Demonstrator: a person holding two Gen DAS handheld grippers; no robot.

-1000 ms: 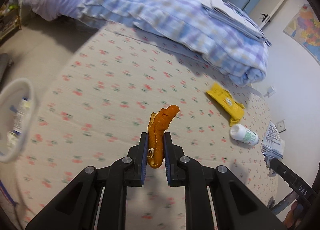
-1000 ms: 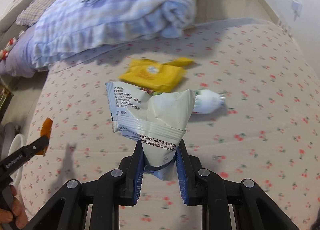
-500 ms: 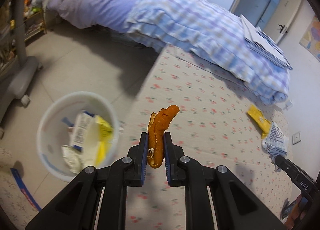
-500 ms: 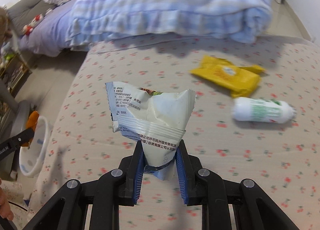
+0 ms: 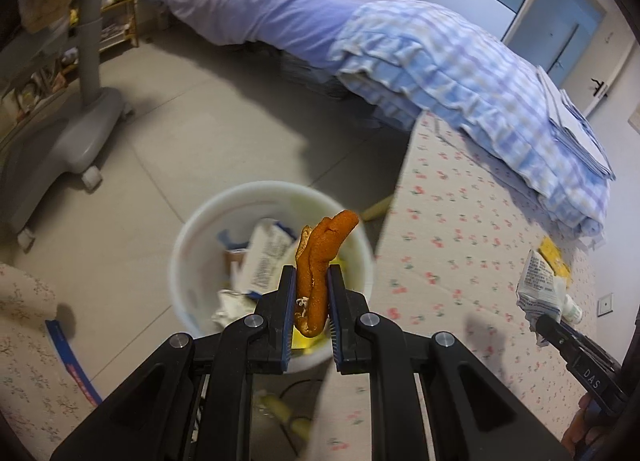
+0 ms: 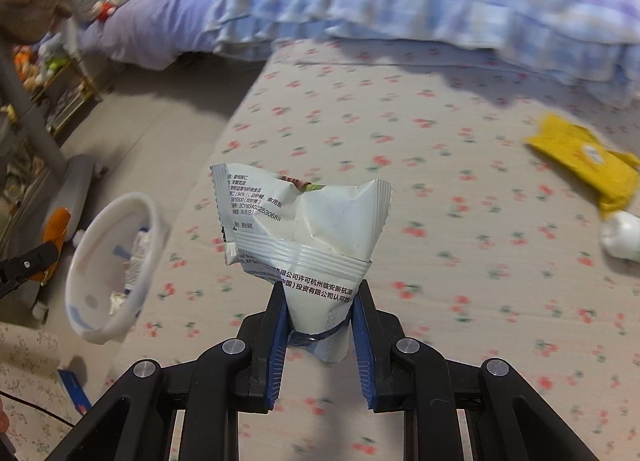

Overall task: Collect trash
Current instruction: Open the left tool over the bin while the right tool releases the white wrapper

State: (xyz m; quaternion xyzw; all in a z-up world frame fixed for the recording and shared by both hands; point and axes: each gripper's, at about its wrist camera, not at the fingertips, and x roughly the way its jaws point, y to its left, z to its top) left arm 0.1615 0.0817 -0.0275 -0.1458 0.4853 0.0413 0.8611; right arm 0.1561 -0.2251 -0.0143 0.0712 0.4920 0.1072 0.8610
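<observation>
- Your left gripper (image 5: pixel 310 293) has its jaws pinched on one orange peel (image 5: pixel 316 261), which stands up from between the pads with its curled tip above them.
- Straight past those jaws, below the peel, the left view looks into one white bin (image 5: pixel 192 237) on the floor; inside you can see at least two wrappers, one white with blue print and one yellow.
- Your right gripper (image 6: pixel 320 325) has its jaws clamped on the narrow end of one white wrapper (image 6: pixel 304 221), which fans out above the pads.
- Only the right view shows the bin (image 6: pixel 116 261) from the side, well to the left of the right jaws, with your left gripper and its peel (image 6: pixel 56 227) just beyond the rim.
- Only the right view shows the bedsheet (image 6: pixel 420 165) beyond the jaws with one yellow packet (image 6: pixel 584 159) and one white bottle (image 6: pixel 624 235) lying far to the right, close to each other.
- In the left view your right gripper (image 5: pixel 540 327) and its wrapper (image 5: pixel 540 285) sit far right of the jaws, with bits of the packet and bottle behind them.
- Only the left view shows the grey stand base (image 5: pixel 60 137) up and to the left of the jaws.
</observation>
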